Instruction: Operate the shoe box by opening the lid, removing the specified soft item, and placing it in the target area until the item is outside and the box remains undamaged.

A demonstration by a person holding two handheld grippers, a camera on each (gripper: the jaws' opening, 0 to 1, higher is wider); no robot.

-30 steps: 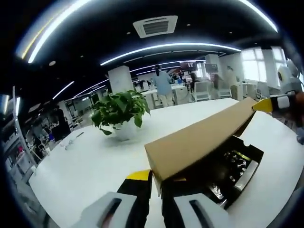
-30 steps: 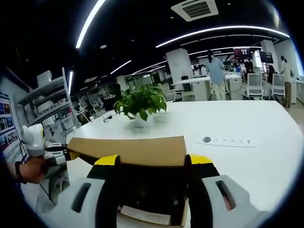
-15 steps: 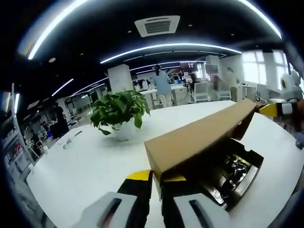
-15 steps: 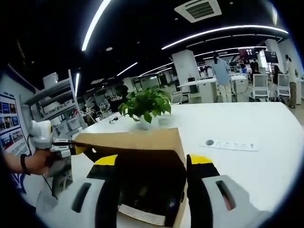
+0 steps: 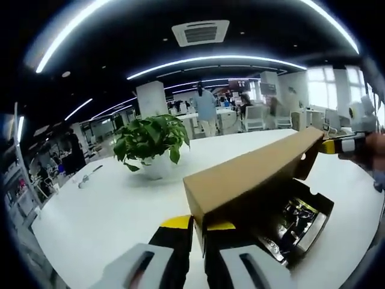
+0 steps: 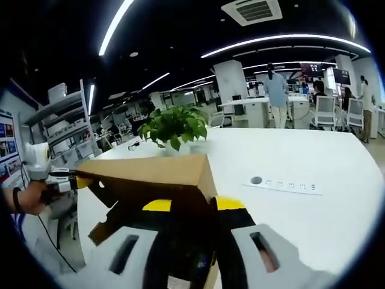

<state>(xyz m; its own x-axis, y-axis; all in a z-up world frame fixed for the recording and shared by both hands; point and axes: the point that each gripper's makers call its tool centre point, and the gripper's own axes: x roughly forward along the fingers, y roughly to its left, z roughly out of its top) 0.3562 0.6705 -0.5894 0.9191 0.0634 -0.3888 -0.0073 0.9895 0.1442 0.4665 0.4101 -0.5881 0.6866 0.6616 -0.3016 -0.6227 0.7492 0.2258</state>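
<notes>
The brown cardboard shoe-box lid (image 5: 252, 174) is raised above the black box base (image 5: 298, 220), which sits on the white table (image 5: 102, 211) in front of the potted green plant (image 5: 150, 141). One lid end is pinched by the left gripper (image 5: 192, 241), jaws nearly together. The other end is clamped by the right gripper (image 6: 186, 232), held level.

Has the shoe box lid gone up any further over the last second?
Yes. In the right gripper view the lid has risen: its edge now overlaps the base of the potted plant, where a strip of table separated them before.
</notes>
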